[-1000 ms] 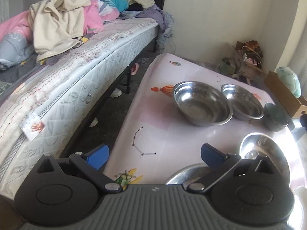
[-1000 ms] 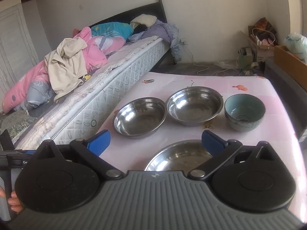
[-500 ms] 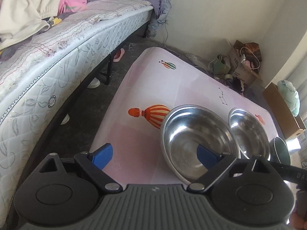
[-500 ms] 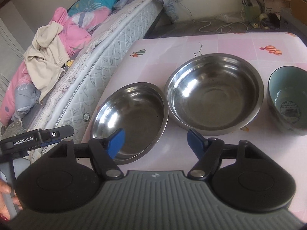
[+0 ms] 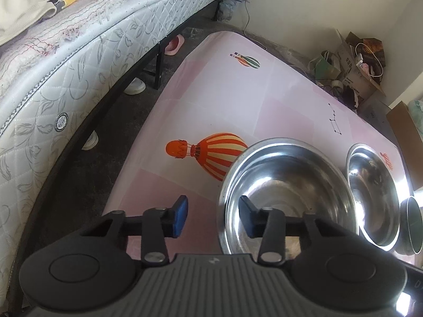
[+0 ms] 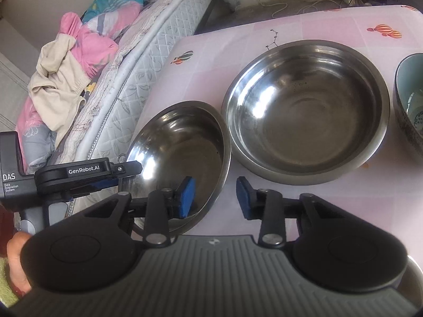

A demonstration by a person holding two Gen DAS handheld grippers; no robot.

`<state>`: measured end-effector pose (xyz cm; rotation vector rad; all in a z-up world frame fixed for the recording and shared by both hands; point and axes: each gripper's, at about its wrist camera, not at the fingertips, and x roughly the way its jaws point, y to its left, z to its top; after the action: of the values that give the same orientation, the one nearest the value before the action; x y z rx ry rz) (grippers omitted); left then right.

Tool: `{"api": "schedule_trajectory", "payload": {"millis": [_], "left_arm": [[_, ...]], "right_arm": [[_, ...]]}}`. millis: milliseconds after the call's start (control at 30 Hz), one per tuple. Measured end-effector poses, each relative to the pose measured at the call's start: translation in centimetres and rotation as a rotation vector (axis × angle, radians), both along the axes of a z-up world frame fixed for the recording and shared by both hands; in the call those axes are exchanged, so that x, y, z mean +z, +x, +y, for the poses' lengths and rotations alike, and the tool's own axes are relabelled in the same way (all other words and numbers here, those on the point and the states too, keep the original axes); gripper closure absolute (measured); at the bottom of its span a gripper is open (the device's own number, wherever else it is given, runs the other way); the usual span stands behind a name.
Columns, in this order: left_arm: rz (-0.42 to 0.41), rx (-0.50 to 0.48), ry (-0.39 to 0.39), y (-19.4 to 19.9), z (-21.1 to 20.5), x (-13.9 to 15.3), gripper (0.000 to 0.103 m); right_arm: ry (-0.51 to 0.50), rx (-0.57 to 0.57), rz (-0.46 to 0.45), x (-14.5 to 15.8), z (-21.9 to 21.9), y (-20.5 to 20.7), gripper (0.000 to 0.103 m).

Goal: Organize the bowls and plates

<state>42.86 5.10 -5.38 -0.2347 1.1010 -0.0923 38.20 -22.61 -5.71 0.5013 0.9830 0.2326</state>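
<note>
Three bowls stand in a row on the pink table (image 5: 211,100): a left steel bowl (image 5: 285,198) (image 6: 182,153), a middle steel bowl (image 5: 375,195) (image 6: 306,111) and a teal ceramic bowl (image 5: 412,227) (image 6: 412,100). My left gripper (image 5: 212,218) straddles the left bowl's outer rim, one pad outside and one inside. Its jaws are closing and the pads do not touch the rim. My right gripper (image 6: 214,198) straddles the same bowl's opposite rim, next to the middle bowl. Its jaws are also closing, with gaps on both sides. The left gripper (image 6: 124,175) shows in the right wrist view at the bowl's far rim.
A bed (image 5: 66,84) with piled clothes (image 6: 68,60) runs along the table's left side, with a dark floor gap between them. Boxes and bags (image 5: 354,63) crowd the far corner. Another steel rim (image 6: 413,285) shows at the lower right. A hand (image 6: 15,259) holds the left gripper.
Both grippers came forward and down to the left steel bowl. Their jaws narrowed from wide open to a small gap, each around one side of its rim.
</note>
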Motion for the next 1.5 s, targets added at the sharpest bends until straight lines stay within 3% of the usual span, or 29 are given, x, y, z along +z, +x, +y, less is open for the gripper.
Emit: {"api": "schedule_trajectory", "payload": {"millis": [67,233,1067,1500], "left_arm": [[0.005,0.003,0.008,0.0,-0.4,0.0,0.072],[0.01,0.002,0.017,0.1,-0.9,0.0,0.089],[-0.026,-0.005,0.094,-4.5,-0.6,1.7,0.09],[-0.071,-0.003,0.086,-6.5,-0.7,4.3,0.09]], "right_arm": [[0.005,-0.001,0.007,0.0,0.1,0.1,0.077],[0.015,0.003,0.013,-0.2,0.0,0.3,0.087],[0.005,0.089,-0.011,1.3,0.5,-2.5,0.09],[0.045,0.108,-0.041,3.3,-0.1,-4.4,0.087]]}}
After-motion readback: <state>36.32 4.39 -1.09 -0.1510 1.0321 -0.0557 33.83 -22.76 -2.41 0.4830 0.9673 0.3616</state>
